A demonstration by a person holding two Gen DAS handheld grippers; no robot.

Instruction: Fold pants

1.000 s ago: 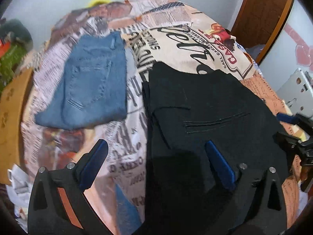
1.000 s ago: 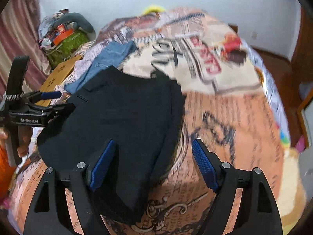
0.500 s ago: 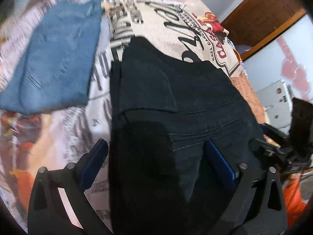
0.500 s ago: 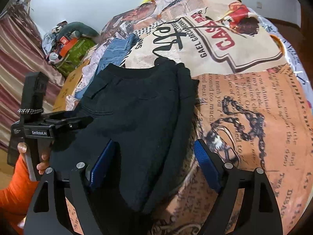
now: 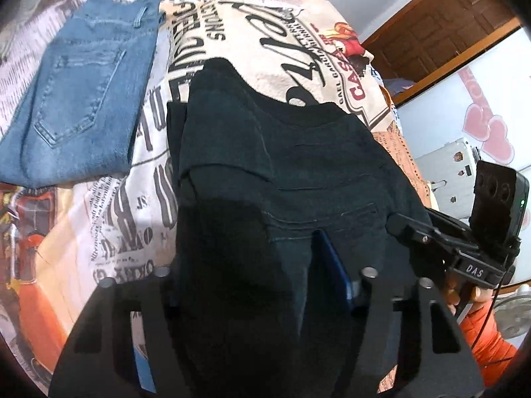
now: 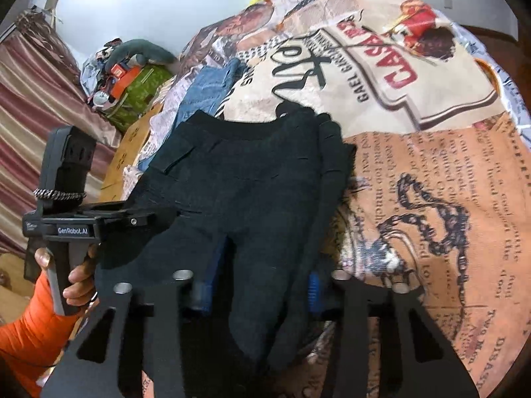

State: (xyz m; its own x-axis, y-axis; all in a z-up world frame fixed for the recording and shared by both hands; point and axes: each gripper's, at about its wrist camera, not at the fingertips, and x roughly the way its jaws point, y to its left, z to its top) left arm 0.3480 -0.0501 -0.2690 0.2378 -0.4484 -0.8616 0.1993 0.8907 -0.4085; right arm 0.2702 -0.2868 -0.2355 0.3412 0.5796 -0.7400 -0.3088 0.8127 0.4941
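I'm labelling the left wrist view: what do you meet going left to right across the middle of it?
Folded blue jeans → printed bedspread → black pants → right gripper.

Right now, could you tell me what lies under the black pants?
The black pants lie on the printed bedspread, which shows around them. Whatever lies directly beneath them is covered.

1. The left tool [image 5: 257, 282] is clamped on the near edge of the black pants [image 5: 298, 172].
2. Folded blue jeans [image 5: 83, 89] lie apart on the printed bedspread [image 5: 109, 219].
3. The right tool [image 5: 415, 229] grips the pants' right edge.
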